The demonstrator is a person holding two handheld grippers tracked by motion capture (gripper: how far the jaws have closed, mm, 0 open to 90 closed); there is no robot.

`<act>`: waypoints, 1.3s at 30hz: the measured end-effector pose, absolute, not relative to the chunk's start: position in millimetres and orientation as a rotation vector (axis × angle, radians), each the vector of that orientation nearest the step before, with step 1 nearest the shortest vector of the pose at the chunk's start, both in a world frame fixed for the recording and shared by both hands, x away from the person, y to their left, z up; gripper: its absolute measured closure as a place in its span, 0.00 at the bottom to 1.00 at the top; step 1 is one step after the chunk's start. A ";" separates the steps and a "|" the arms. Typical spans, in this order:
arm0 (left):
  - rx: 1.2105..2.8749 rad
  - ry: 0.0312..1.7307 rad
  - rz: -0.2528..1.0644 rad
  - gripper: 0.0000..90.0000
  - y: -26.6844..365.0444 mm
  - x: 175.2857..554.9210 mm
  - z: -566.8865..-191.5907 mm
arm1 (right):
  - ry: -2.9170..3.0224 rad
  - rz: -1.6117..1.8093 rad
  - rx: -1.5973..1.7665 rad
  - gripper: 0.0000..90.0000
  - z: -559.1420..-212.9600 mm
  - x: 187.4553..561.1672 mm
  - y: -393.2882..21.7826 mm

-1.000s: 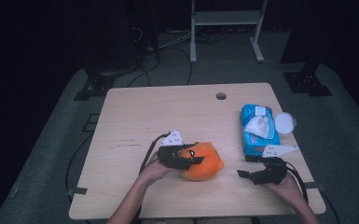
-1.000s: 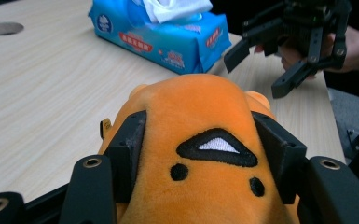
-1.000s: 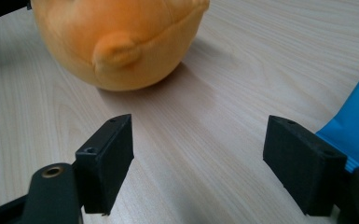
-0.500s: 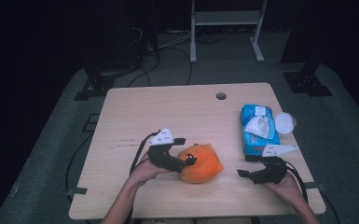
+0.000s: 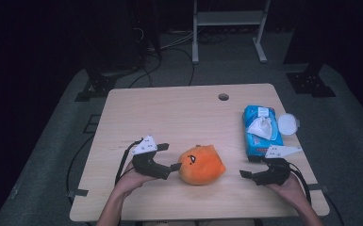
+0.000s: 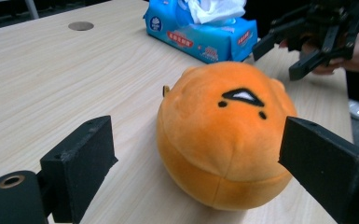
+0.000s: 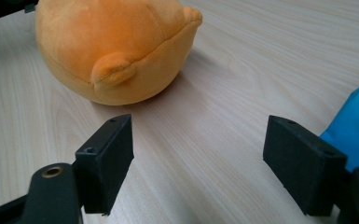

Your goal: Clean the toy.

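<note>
Pale wood makes up the surface (image 5: 169, 113), which has a small round hole (image 5: 223, 97) near its far edge. At the near left, the person's left hand (image 5: 131, 181) holds the left gripper (image 5: 169, 157), its jaws spread wide apart and empty, one of them just beside the orange plush toy (image 5: 201, 164). In the left gripper view the toy (image 6: 224, 135) sits on the wood between the two black jaws, its small dark face marks on top. Further right, the right gripper (image 5: 246, 167) rests in the right hand (image 5: 290, 188), jaws also apart and holding nothing, pointing toward the toy but well clear of it. Beyond that gripper lies a blue pack of wipes (image 5: 261, 130) with a white tissue sticking out, and a round white lid (image 5: 287, 124) just beside it.
</note>
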State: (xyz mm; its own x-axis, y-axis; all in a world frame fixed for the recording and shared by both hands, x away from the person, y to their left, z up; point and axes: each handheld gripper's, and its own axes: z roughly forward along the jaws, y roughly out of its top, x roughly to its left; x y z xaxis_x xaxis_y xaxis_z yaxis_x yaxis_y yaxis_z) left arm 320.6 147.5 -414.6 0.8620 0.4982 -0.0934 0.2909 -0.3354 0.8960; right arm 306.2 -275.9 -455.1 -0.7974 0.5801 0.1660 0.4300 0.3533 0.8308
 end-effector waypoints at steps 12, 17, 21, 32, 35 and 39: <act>1.956 0.533 0.228 0.10 137.6 316.6 -418.3 | 2.338 1.446 0.903 0.26 -434.8 308.1 -287.1; 1.964 0.521 0.227 0.10 135.3 315.7 -420.4 | 2.272 1.437 0.908 0.26 -422.8 315.9 -294.2; 1.964 0.518 0.225 0.10 134.5 315.9 -420.7 | 2.247 1.404 0.901 0.26 -415.0 324.3 -296.5; 1.977 0.507 0.231 0.10 131.9 314.8 -424.0 | 2.186 1.270 0.936 0.28 -403.4 366.2 -306.5; 1.978 0.504 0.230 0.10 129.6 314.6 -425.5 | 2.169 1.241 0.963 0.30 -405.8 378.0 -309.2; 1.985 0.503 0.228 0.10 125.4 316.2 -429.1 | 2.160 1.209 1.014 0.32 -412.6 389.9 -313.6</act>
